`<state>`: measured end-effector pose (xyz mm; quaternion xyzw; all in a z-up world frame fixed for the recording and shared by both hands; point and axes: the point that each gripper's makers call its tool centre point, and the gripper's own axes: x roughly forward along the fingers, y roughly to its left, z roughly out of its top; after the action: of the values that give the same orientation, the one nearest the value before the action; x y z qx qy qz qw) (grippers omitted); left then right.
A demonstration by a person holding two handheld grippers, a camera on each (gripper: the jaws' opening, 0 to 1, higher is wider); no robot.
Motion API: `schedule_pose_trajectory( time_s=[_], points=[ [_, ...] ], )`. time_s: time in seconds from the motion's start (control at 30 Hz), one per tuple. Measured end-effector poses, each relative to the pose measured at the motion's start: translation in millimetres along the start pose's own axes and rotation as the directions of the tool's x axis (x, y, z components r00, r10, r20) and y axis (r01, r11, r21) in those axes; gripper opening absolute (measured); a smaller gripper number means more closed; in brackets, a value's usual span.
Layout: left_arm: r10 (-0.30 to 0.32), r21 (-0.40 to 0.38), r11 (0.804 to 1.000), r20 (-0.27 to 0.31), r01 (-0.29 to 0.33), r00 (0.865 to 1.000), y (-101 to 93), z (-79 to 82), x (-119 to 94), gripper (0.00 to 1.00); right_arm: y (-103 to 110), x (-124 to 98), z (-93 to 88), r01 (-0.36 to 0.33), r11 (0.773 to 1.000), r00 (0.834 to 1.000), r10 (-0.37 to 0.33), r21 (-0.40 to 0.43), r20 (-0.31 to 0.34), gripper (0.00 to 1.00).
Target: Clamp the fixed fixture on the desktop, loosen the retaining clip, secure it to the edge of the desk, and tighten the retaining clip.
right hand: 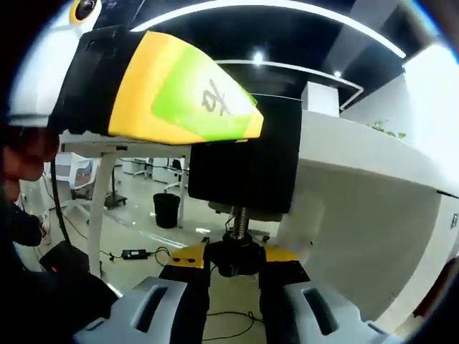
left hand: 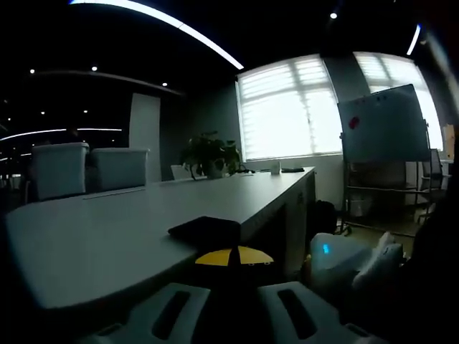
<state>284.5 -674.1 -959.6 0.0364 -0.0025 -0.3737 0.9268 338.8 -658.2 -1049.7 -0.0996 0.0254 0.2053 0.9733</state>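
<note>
A black clamp fixture (right hand: 244,168) sits on the edge of the long white desk (right hand: 358,179). In the left gripper view its flat top (left hand: 204,229) lies on the desk (left hand: 107,236) just ahead of my left gripper (left hand: 235,258), whose yellow tips are shut on the fixture. From below, that left gripper (right hand: 179,89) shows as a yellow-green jaw over the fixture. A threaded screw (right hand: 240,217) hangs under the fixture and ends in a black knob (right hand: 240,266). My right gripper (right hand: 240,261) is shut on that knob. The right gripper (left hand: 344,261) also shows beside the desk.
A whiteboard (left hand: 384,125) on a stand is to the right of the desk, before a bright window. A plant (left hand: 210,154) and white chairs (left hand: 86,168) are at the far side. Under the desk are a leg (right hand: 100,193), a black bin (right hand: 166,210) and cables.
</note>
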Motion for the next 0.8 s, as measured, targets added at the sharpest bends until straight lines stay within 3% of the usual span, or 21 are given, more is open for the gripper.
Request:
schedule_pose_trajectory(
  time_s=[0.13, 0.3, 0.37, 0.43, 0.5, 0.7, 0.8],
  points=[
    [0.001, -0.004, 1.000, 0.000, -0.001, 1.000, 0.4, 0.0, -0.1, 0.01, 3.9, -0.8, -0.5, -0.153, 0.986, 0.988, 0.155, -0.071, 0.017, 0.23],
    [0.004, 0.003, 1.000, -0.003, -0.004, 1.000, -0.3, 0.1, -0.1, 0.01, 8.9, -0.2, 0.5, -0.309, 0.946, 0.950, 0.311, -0.096, 0.009, 0.22],
    [0.008, 0.004, 1.000, -0.004, -0.008, 1.000, -1.1, 0.2, -0.1, 0.01, 12.4, -0.3, 1.8, -0.382, 0.916, 0.922, 0.387, -0.123, 0.024, 0.22],
    [0.010, 0.007, 1.000, -0.007, -0.010, 1.000, -2.6, 0.5, -0.1, 0.01, 16.5, -1.4, 2.9, -0.464, 0.877, 0.881, 0.472, -0.122, 0.041, 0.22],
    [0.012, 0.010, 1.000, -0.008, -0.011, 1.000, -3.4, 0.5, -0.3, 0.01, 14.9, 2.5, 2.4, -0.503, 0.851, 0.857, 0.514, -0.149, 0.040, 0.22],
    [0.014, 0.019, 1.000, -0.018, -0.014, 1.000, -4.5, 0.6, -0.5, 0.01, 20.3, -0.4, 3.8, -0.635, 0.748, 0.757, 0.652, -0.191, 0.034, 0.23],
    [0.012, 0.025, 1.000, -0.022, -0.011, 1.000, -2.2, -0.1, -0.3, 0.01, 20.7, -0.8, 4.3, -0.658, 0.726, 0.737, 0.676, -0.199, 0.030, 0.23]
  ],
)
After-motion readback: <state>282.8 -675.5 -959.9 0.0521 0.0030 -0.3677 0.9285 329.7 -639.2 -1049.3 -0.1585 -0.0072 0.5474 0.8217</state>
